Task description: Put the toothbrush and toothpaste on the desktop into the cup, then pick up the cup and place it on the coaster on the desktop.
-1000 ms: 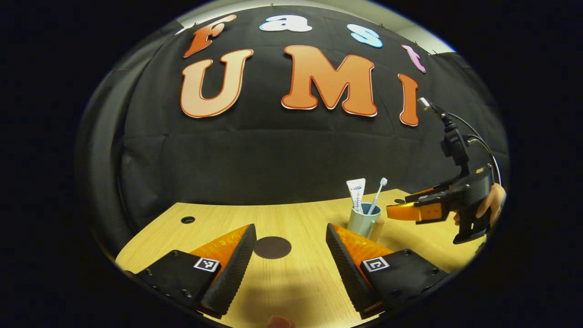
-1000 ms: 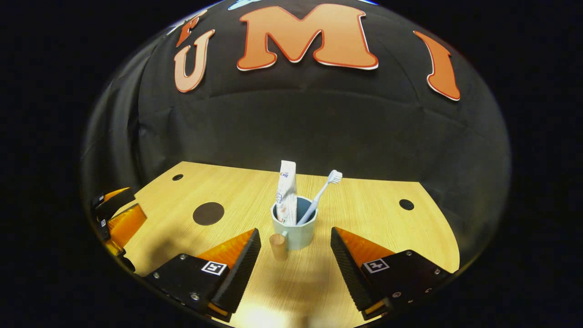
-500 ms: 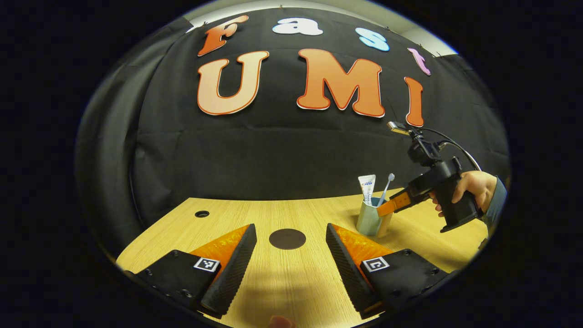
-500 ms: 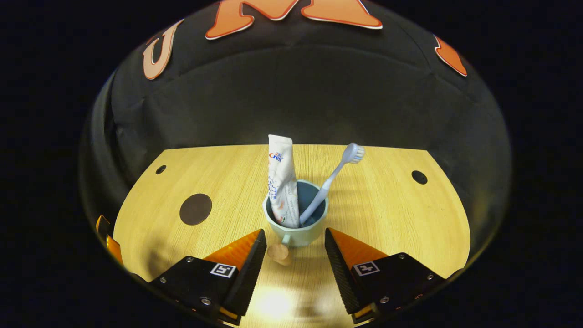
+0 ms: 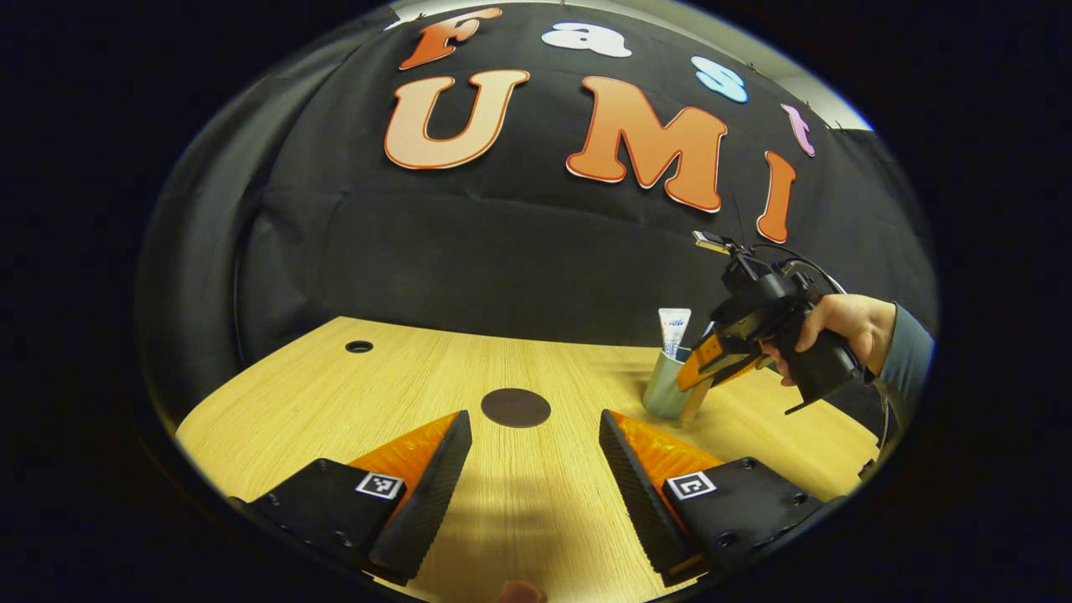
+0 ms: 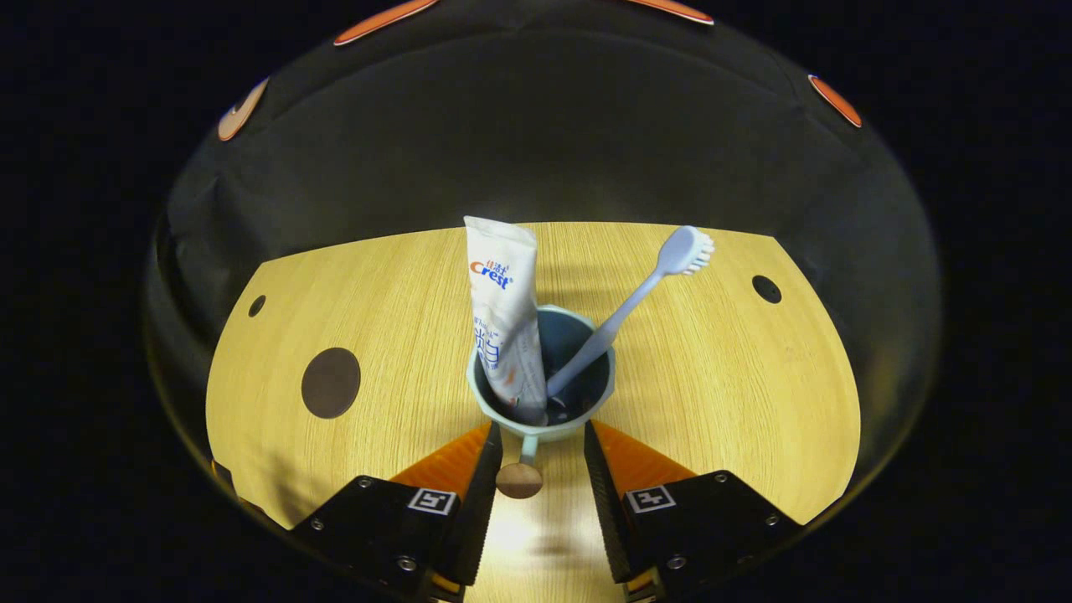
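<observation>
**Right tool closing in on the cup handle**

Over the last second my right tool had dropped and pushed forward, so the cup swelled in the right gripper view and its handle slid in between my fingers. My left tool had barely shifted, hovering spread over the bench, with the coaster just ahead of its fingers.

My right tool's fingers had narrowed but were not yet pinching; a gap showed on both sides of the handle. From the left gripper view I saw that tool tilted down at the cup's near side, my hand behind it.

I judged the risks this way. The handle was thin with a round wooden end, so an off-centre grip could let the cup swing or twist when lifted. The toothpaste and toothbrush leaned out over opposite sides of the rim, so a tilt could tip them out. A fingertip nudging the cup wall before closing could also shove the cup across the bench.

The cup was pale blue-green with a darker inside and stood upright, well apart from the coaster to its left. The toothpaste was a white tube standing cap down; the toothbrush was pale blue, bristles up.
</observation>
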### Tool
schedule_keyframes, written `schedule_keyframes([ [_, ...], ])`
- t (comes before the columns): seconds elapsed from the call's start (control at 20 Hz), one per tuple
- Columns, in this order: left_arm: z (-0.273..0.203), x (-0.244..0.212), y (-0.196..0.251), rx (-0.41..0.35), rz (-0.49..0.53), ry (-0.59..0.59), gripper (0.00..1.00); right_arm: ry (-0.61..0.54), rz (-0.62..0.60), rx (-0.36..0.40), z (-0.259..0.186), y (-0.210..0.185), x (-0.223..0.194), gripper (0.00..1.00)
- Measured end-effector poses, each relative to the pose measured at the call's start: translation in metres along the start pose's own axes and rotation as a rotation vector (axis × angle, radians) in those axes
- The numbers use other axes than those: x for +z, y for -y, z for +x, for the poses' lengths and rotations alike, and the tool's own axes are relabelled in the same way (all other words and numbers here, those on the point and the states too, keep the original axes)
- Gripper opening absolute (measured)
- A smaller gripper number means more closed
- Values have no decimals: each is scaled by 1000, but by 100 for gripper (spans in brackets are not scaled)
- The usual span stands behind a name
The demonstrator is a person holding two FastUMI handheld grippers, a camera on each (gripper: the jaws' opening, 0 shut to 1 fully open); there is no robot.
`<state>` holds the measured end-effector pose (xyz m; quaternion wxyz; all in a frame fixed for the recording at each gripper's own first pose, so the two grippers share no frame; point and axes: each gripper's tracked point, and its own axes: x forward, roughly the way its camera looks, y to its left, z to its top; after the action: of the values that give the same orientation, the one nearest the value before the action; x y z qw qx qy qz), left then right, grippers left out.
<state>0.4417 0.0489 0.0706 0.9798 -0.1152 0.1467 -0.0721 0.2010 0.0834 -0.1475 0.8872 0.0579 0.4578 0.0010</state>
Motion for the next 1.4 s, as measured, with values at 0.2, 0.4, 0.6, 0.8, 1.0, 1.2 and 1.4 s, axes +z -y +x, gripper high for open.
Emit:
schedule_keyframes([
  [0.2, -6, -12, 9, -12, -49, -42, 99, -69, -13, -25, 12, 0, -16, 38],
  [0.4, -7, -15, 3, 8, -56, -52, 99, -46, 3, 6, 9, -1, -11, 25],
  [0.6, -13, -28, 5, 16, -76, -96, 100, -29, -19, 36, 10, -4, -8, 20],
  [0.8, -13, -28, 3, 26, -74, -97, 100, -18, -58, 87, 12, -7, -6, 20],
  [1.0, -17, -34, 0, 34, -59, -106, 100, 7, -88, 125, 14, -11, -4, 20],
  [1.2, -24, -40, 1, 35, -68, -116, 100, 28, -144, 151, 13, -13, -1, 19],
  [1.4, -24, -46, -4, 52, -73, -119, 100, 46, -188, 188, 13, -15, 1, 19],
])
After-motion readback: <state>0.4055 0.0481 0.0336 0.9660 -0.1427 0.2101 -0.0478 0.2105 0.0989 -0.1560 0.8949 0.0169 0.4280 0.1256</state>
